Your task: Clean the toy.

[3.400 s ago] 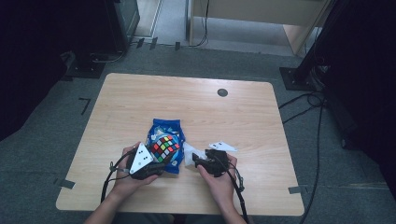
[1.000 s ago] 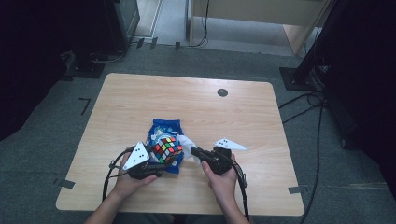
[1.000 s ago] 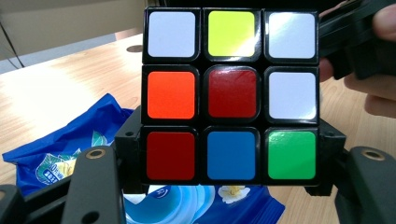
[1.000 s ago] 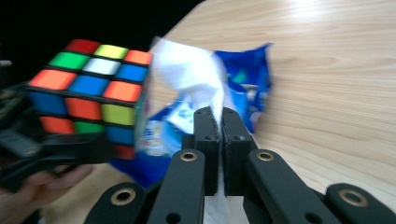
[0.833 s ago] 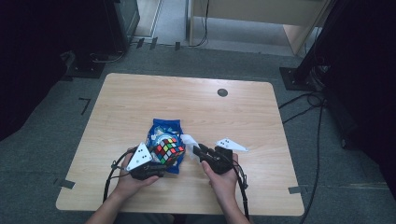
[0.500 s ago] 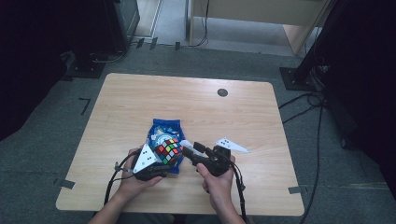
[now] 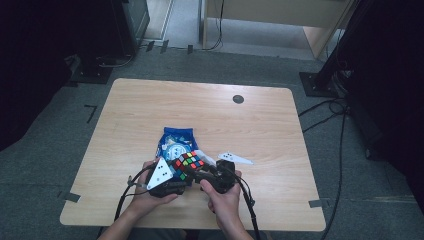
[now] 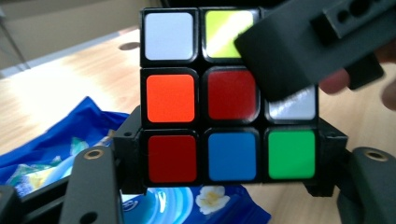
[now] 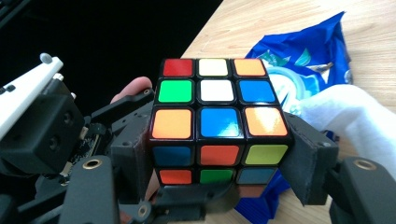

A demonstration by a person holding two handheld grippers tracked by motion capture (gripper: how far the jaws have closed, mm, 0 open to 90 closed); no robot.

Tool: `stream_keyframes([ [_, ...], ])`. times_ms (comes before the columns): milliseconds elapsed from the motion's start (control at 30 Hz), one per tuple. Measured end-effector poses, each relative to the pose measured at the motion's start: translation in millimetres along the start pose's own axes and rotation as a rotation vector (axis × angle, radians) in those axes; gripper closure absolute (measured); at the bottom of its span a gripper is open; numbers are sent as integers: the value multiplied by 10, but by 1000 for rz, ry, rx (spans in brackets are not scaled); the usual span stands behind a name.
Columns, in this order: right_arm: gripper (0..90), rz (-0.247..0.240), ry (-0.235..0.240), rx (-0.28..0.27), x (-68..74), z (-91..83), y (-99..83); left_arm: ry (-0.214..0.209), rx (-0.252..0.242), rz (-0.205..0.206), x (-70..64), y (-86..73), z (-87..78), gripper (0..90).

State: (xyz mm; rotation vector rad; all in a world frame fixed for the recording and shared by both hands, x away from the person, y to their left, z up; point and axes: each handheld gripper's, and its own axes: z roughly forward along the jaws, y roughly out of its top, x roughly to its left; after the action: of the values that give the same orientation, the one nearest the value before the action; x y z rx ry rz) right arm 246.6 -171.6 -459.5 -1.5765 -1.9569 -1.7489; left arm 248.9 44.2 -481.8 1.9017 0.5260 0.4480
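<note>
While both grippers meet, puzzle cube [image 7: 187, 164] — clamped between each pair's jaws.

The Rubik's cube [image 9: 219, 116] shows red, orange, white, blue, green and yellow stickers in black edging, beside a blue-and-white snack bag [image 7: 176, 142].

far table [image 7: 200, 107] – open | blue packet [image 7: 176, 142] – blocks just ahead of tools | right half – free
</note>
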Motion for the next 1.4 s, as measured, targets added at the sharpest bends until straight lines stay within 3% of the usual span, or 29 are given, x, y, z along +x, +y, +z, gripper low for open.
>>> stream_keyframes([
  [100,345,6,-1,-13,-27,-40,34,-18,7,32,16,-12,-17,306],
  [200,345,5,1,-37,-74,-169,136,9,46,51,79,-50,-14,277],
  [333,345,-6,30,12,-71,-170,158,36,47,38,130,-61,-12,262],
  [367,345,-25,26,48,-59,-131,143,42,51,59,103,-51,-9,248],
  [467,344,-21,20,66,-44,-99,128,64,66,96,49,-61,15,244],
  [700,343,-6,26,116,-55,-33,98,59,32,117,-50,-20,32,141],
  [767,344,-25,-11,115,-19,-1,65,71,39,143,-75,-22,40,142],
  [867,344,-27,-6,122,-23,5,64,53,40,136,-66,-24,35,155],
  [967,344,-32,-15,134,-23,3,75,26,38,157,-93,-31,34,278],
  [1033,344,-45,-15,145,-23,13,72,-12,43,150,-87,-39,37,304],
  [1100,340,-39,-19,157,-26,27,70,-5,56,161,-92,-40,37,338],
  [1200,341,-39,-3,163,-60,23,79,4,56,149,-75,-40,38,339],
  [1233,341,-44,2,159,-67,4,92,29,62,124,-19,-37,21,339],
  [1300,356,-65,23,121,-70,-68,131,53,58,78,69,-40,-8,339],
  [1333,356,-65,23,121,-70,-68,131,53,58,78,69,-40,-8,339],
  [1367,399,-82,21,81,-69,-119,151,67,55,55,117,-46,-28,339],
  [1400,403,-113,-46,24,-79,-206,190,81,55,36,163,-51,-46,338],
])
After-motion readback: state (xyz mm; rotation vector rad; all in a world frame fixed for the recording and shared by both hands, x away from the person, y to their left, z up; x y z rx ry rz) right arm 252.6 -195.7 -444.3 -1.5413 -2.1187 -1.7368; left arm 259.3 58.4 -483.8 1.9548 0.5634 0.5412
